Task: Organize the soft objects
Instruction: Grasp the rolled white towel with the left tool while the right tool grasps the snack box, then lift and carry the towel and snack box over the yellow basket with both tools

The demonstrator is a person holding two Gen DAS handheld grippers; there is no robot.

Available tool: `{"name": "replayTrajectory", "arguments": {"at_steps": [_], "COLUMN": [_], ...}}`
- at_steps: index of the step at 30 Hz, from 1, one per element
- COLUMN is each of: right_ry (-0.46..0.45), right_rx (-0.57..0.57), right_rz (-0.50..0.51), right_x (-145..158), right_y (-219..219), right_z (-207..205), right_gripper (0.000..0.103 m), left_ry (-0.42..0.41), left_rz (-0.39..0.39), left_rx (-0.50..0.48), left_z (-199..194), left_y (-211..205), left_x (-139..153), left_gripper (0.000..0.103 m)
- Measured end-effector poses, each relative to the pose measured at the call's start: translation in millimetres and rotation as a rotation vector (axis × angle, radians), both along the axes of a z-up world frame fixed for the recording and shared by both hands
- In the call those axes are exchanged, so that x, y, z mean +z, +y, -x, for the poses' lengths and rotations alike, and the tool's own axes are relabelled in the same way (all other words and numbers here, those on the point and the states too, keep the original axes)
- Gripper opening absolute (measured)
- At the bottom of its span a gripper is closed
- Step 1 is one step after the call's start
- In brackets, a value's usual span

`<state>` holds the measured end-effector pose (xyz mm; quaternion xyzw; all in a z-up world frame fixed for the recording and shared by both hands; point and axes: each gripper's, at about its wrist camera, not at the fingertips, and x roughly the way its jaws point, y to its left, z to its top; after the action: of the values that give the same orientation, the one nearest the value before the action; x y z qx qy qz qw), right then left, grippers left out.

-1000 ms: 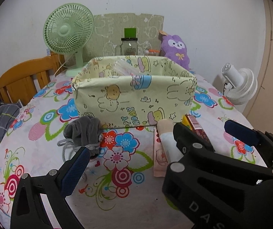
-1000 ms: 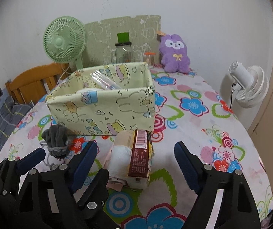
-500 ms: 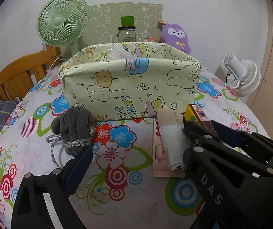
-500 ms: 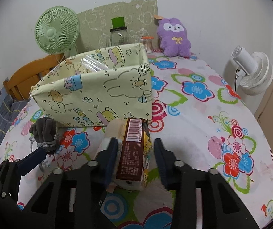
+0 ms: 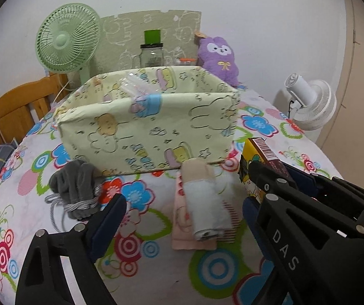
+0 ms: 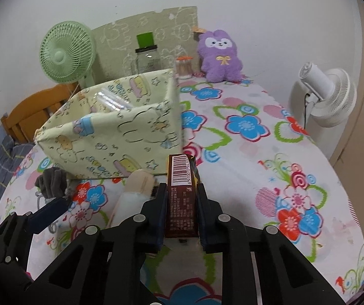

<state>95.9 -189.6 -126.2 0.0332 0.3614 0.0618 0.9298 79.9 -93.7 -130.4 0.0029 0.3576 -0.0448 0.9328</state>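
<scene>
Across my view spreads the floral-cloth table (image 6: pixel 271 167); upper left sits the soft, boxy fabric bin (image 6: pixel 120 137). At centre my right hand-held gripper (image 6: pixel 180 203) clamps a slim cardboard carton (image 6: pixel 182 193), long axis pointing away. My left hand-held gripper (image 5: pixel 182 218) gapes empty.

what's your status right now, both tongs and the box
Right tongs shut on brown carton. Left tongs open, empty. Fabric bin ahead, path clear. Rolled towel, grey gloves on table.

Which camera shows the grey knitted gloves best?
The left wrist view: the grey knitted gloves lie whole, beside the yellow fabric box. The right wrist view shows them partly hidden behind the left gripper.
</scene>
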Motion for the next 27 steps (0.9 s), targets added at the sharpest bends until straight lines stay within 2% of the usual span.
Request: {"name": "replayTrajectory", "arguments": {"at_steps": [5,8,10,19,27], "right_ry": [0.005,0.008,0.012,0.031,0.036], "right_rx": [-0.029,-0.042,-0.048,-0.059,-0.048], "right_rz": [-0.003,-0.003,-0.002,0.001,-0.003], "right_x": [-2,-3,-5,-11,-9], "right_y": [-11,-16,-18,-21,-16], "right_z": [-3,-4,-5,-9,-10], "right_gripper": [0.024,0.024,0.024,0.024,0.024], "left_ry": [0.02,0.038,0.056,0.074,0.061], "left_rz": [0.013,0.017,0.021,0.018,0.019], "left_rx": [-0.012,-0.011,-0.016,-0.009,0.0], "left_z": [-7,-12,-16,-20,-18], "left_y": [-7,-11,-12,-13,-8], "left_x": [-4,-7,-11,-17,-13], "left_gripper": [0.072,0.057,0.043,0.025,0.02]}}
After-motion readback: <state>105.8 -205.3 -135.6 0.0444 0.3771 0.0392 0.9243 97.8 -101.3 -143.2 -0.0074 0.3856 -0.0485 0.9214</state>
